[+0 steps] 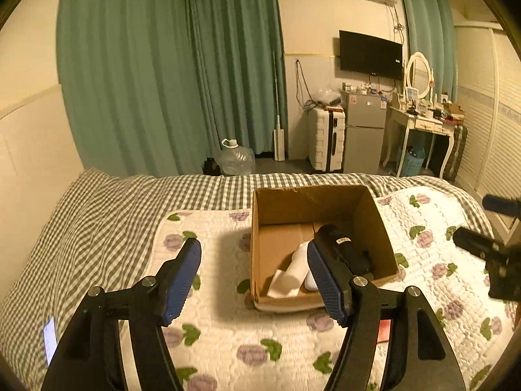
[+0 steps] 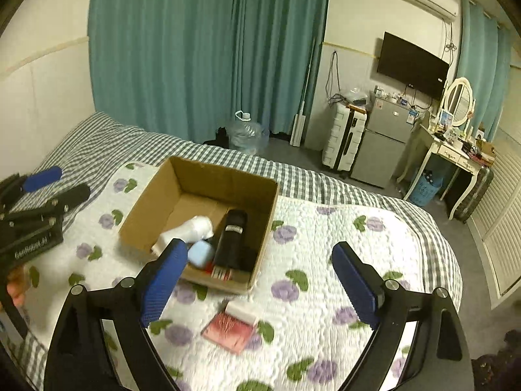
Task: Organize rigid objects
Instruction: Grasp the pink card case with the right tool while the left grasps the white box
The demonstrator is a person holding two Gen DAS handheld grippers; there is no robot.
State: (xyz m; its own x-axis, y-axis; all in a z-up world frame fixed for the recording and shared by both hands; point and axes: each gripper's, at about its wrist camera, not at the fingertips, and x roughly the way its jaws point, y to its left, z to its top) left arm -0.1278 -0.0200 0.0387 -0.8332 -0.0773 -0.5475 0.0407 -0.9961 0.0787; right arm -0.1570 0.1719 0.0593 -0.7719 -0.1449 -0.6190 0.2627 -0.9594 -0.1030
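Cardboard box point(image 2: 208, 195) is parked open on the floral quilt point(image 2: 325, 244) on the bed. From left to right inside it, a white bottle point(image 2: 189, 229) is laid on its side, a pale blue case point(image 2: 201, 252) is tucked just beside it, and a black cylinder point(image 2: 231, 238) is leaned along the right wall, with something red and white barely seen under it. A pink packet point(image 2: 232, 327) is left on the quilt near the box. Left gripper point(image 1: 254, 280) is held above the box's near-left corner, spread wide, nothing gripped. Right gripper point(image 2: 260, 280) is held over the quilt, fully spread too, nothing gripped.
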